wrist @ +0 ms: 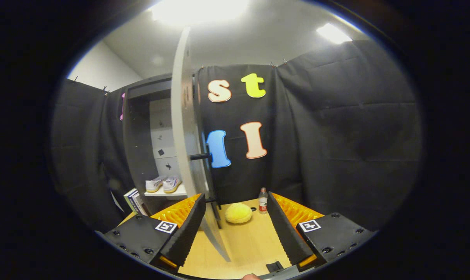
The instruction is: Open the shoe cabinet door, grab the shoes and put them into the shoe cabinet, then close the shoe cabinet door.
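Tool (235, 229) fingers spread, cabinet door (188, 136) edge between them, shoes (163, 184) shelved.

The gripper camera is riding low over the wooden floor (254, 241), looking forward and slightly upward along the two fingers (188, 229) of the gripper (235, 227). It is facing the open shoe cabinet (141, 147) at close range, with the door (186, 128) standing edge-on just ahead and the ceiling (238, 42) showing above.

Black cloth walls (355, 128), wood floor (250, 241), bright ceiling lights (200, 9).
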Motion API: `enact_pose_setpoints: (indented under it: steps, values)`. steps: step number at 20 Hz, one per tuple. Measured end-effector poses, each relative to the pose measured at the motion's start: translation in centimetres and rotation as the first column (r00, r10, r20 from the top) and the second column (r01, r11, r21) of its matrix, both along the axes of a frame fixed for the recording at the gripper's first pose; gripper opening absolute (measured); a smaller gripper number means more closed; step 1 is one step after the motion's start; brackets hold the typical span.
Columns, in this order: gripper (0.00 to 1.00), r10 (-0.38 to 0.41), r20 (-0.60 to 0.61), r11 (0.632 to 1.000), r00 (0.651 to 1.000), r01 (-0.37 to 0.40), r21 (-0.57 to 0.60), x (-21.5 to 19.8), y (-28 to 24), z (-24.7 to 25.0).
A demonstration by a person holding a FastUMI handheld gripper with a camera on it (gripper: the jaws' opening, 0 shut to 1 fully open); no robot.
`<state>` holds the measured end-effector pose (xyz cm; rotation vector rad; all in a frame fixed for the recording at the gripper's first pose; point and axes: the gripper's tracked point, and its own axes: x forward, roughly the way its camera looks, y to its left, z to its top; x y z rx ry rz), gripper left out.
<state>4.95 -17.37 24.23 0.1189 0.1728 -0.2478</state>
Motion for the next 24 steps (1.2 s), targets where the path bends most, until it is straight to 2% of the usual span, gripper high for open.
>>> enact_pose_setpoints:
  steps: [5,7,12,20,24]
  values:
    - [0.98,-0.175,0.011,0.982,0.985,0.175,-0.066,2.3,-4.7,-1.1]
    - [0.98,-0.199,0.016,0.976,0.980,0.200,-0.091,3.8,-4.8,-1.4]
    - [0.97,-0.178,0.017,0.979,0.984,0.179,-0.094,6.6,-2.7,-1.7]
    - [0.92,-0.215,0.025,0.965,0.976,0.216,-0.150,5.8,-1.0,-0.9]
    - [0.92,-0.156,0.034,0.980,0.987,0.159,-0.120,6.0,1.4,-1.0]
